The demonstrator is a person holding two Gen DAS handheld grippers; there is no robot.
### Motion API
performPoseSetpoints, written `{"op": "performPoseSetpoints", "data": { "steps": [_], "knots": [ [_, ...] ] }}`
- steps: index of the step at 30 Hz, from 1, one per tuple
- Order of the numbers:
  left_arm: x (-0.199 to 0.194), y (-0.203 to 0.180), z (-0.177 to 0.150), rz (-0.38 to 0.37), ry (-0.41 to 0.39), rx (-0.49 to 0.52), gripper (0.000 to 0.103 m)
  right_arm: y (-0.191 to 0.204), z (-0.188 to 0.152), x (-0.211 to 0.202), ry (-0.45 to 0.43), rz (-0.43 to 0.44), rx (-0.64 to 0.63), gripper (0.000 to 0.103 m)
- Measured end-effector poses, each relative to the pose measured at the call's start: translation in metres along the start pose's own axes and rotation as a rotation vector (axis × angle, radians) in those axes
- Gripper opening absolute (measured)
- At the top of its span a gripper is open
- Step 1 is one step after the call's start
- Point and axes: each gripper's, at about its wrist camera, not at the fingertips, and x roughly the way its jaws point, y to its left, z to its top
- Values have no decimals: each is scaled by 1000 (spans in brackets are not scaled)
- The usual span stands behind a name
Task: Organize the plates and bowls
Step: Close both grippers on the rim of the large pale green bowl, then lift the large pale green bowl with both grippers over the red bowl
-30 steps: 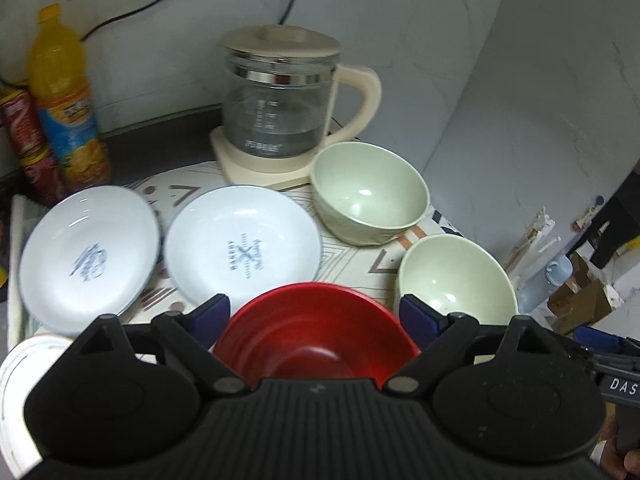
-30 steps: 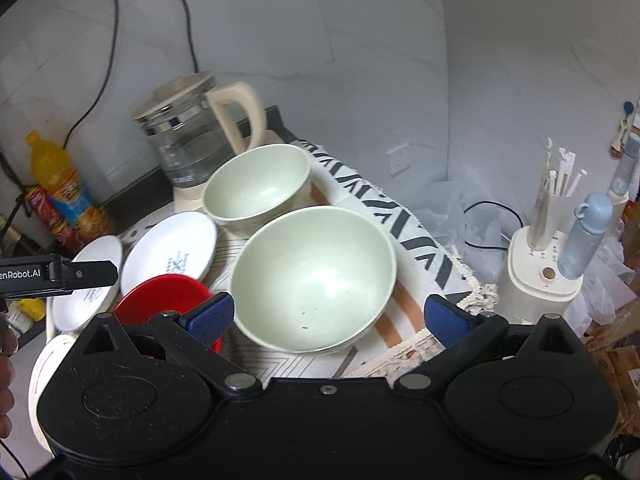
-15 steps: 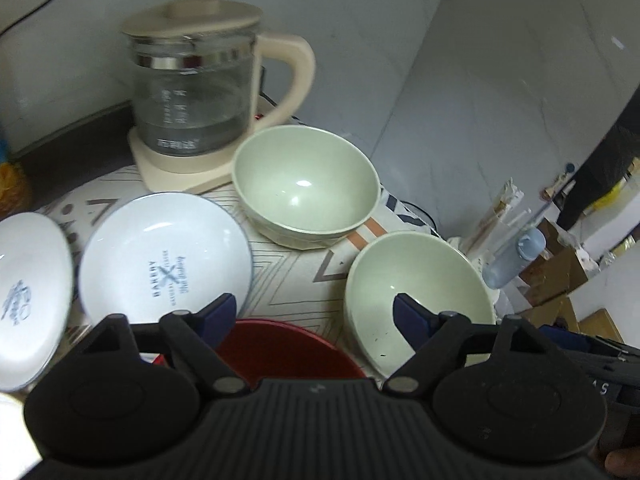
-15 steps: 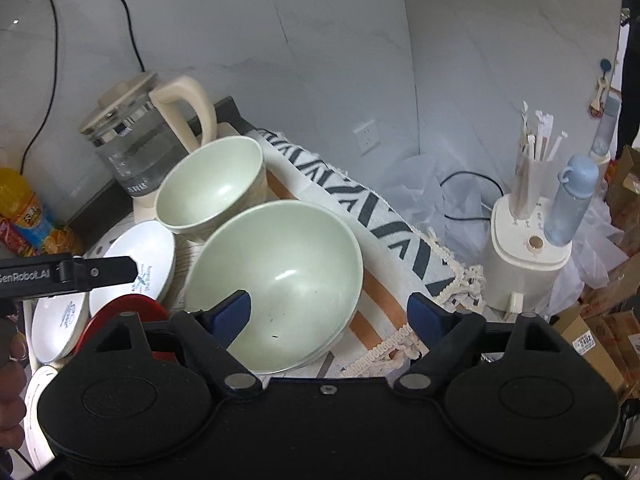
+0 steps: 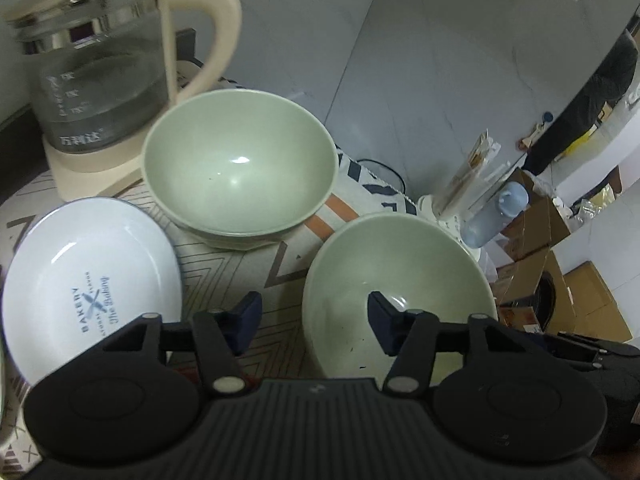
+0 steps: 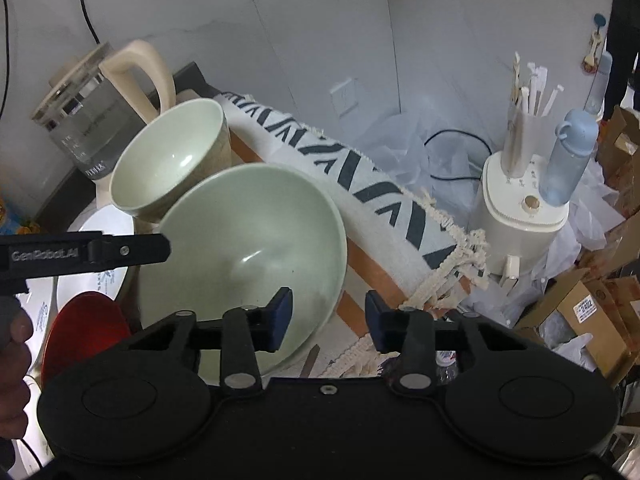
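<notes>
Nothing stacked yet. Both tongs, left (image 5: 314,322) and right (image 6: 327,319), were closing astride the near bowl's (image 6: 244,248) rim, pinching nothing; second bowl (image 6: 168,160) at eleven o'clock.

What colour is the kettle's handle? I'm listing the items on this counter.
Cream, matching its lid and base; the kettle handle shows best in the left wrist view.

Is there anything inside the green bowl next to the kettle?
No, the green bowl beside the kettle shows only its bare glossy inside in the left wrist view.

Kettle (image 5: 100,72) behind far bowl (image 5: 240,164), plate (image 5: 90,284) left, near bowl (image 5: 400,280) right in front
</notes>
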Motion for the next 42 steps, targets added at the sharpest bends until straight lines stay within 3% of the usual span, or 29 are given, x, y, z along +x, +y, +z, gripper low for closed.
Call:
{"op": "performPoseSetpoints", "data": {
  "steps": [6,10,11,13,15,18,29,42],
  "knots": [
    [14,-2,1,-4,29,-10,51,-1,0,8,2,-63,-21,39],
    [19,-8,1,3,25,-9,51,-8,0,15,17,-19,2,39],
    [20,-8,1,-5,26,-18,50,-9,0,17,22,-1,3,33],
    [23,-9,0,-12,37,-40,42,-11,0,20,30,54,8,21],
    [25,-11,-1,16,41,-59,31,-7,1,21,23,47,-15,19],
    [22,-13,-3,59,39,-84,23,-6,5,20,30,41,-41,17],
    [-25,-25,-12,109,-69,-164,23,0,20,-18,-68,108,-120,17],
    [-72,-25,-26,166,-161,-250,20,17,23,-43,-104,190,-210,17]
  ]
}}
